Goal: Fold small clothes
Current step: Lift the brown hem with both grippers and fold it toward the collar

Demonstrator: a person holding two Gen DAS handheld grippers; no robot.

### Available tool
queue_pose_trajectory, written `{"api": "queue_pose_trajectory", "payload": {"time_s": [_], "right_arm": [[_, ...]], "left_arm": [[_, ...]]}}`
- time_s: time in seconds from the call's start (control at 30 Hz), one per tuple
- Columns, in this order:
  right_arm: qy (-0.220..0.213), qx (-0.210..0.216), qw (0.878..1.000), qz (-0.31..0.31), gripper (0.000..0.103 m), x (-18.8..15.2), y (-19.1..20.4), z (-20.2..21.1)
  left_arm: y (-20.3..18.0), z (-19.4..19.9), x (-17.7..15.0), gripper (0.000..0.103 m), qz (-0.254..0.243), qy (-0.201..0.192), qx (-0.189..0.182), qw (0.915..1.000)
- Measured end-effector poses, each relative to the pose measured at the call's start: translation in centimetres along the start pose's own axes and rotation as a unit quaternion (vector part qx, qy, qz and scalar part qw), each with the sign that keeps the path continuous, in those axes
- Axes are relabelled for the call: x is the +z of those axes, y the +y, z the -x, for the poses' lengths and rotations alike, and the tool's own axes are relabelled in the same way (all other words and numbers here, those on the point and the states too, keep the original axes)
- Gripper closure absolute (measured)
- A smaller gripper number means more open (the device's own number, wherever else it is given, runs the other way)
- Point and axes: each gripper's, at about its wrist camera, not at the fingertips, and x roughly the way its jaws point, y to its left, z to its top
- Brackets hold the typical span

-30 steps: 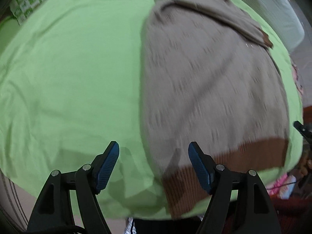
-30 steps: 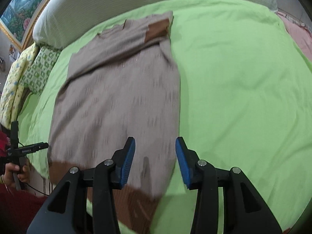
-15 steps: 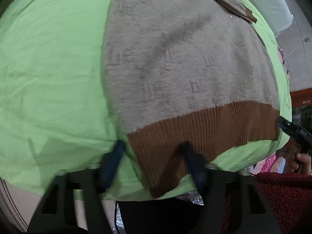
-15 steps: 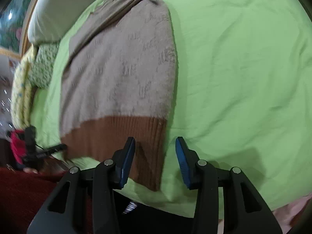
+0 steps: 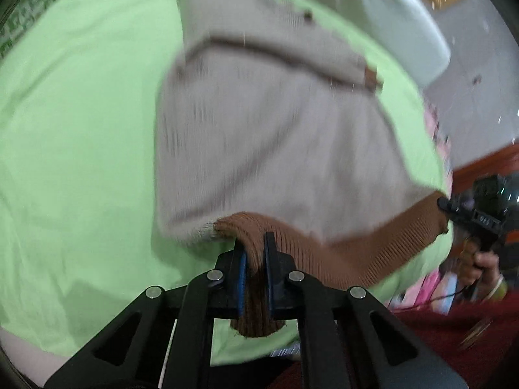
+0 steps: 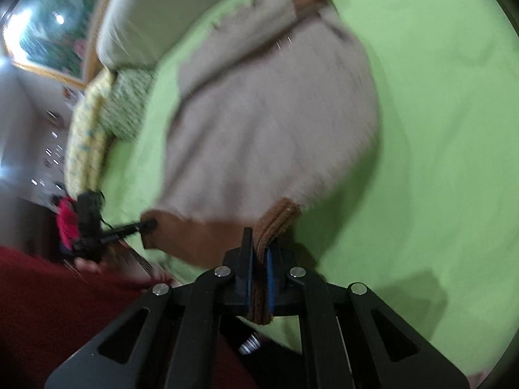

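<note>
A beige knit sweater [image 5: 275, 136] with a brown ribbed hem lies on a green bedsheet [image 5: 74, 123], sleeves folded across its upper part. My left gripper [image 5: 254, 253] is shut on the hem's left corner [image 5: 253, 236] and lifts it. My right gripper [image 6: 259, 249] is shut on the hem's right corner [image 6: 275, 220], also raised. The sweater shows in the right wrist view [image 6: 269, 120] too. The other gripper shows at the hem's far end in each view [image 5: 470, 214] [image 6: 110, 230].
White pillows [image 6: 136, 22] and a patterned yellow-green cushion [image 6: 97, 120] lie at the head of the bed. A dark red floor covering [image 6: 48, 308] is below the bed's near edge. Pink items [image 5: 434, 288] lie beside the bed.
Both grippers went from open, hovering over the hem, to shut on the hem's two corners. The hem is now lifted off the sheet at both corners.
</note>
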Motion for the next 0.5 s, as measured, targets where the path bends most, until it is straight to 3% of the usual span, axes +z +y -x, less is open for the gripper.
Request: {"api": "queue_pose_trajectory", "payload": {"time_s": [0.27, 0.5], "right_arm": [[-0.117, 0.07, 0.991, 0.014, 0.096, 12.7, 2.1, 0.2], [-0.183, 0.057, 0.981, -0.003, 0.096, 23.4, 1.0, -2.6]], "left_arm": [[-0.3, 1.7, 11.6, 0.095, 0.012, -0.12, -0.009, 0.9927], [-0.1, -1.9, 21.6, 0.095, 0.022, -0.162, 0.01, 0.9865]]}}
